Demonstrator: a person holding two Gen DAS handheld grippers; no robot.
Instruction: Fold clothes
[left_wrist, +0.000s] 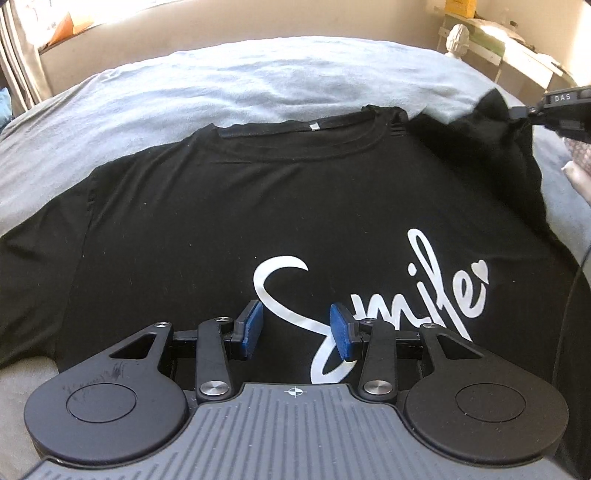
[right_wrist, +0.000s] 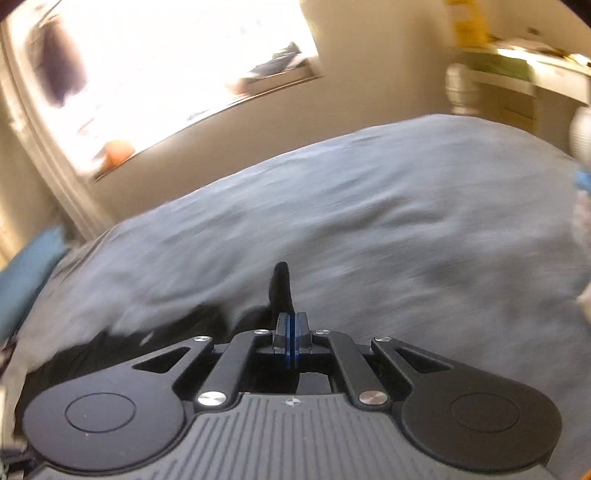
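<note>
A black T-shirt with white "Smile" lettering lies face up on a grey-blue bed cover, collar toward the far side. My left gripper hovers over the shirt's chest, its blue pads apart with only the flat cloth beneath them. At the upper right, my right gripper has pinched the shirt's sleeve and holds it lifted. In the blurred right wrist view the right gripper is shut, and a tip of black sleeve cloth sticks out past its pads.
A bright window with a sill is on the far wall. A desk with a white ornament stands at the back right. A blue cushion lies beside the bed's left edge. Bare bed cover stretches beyond the shirt.
</note>
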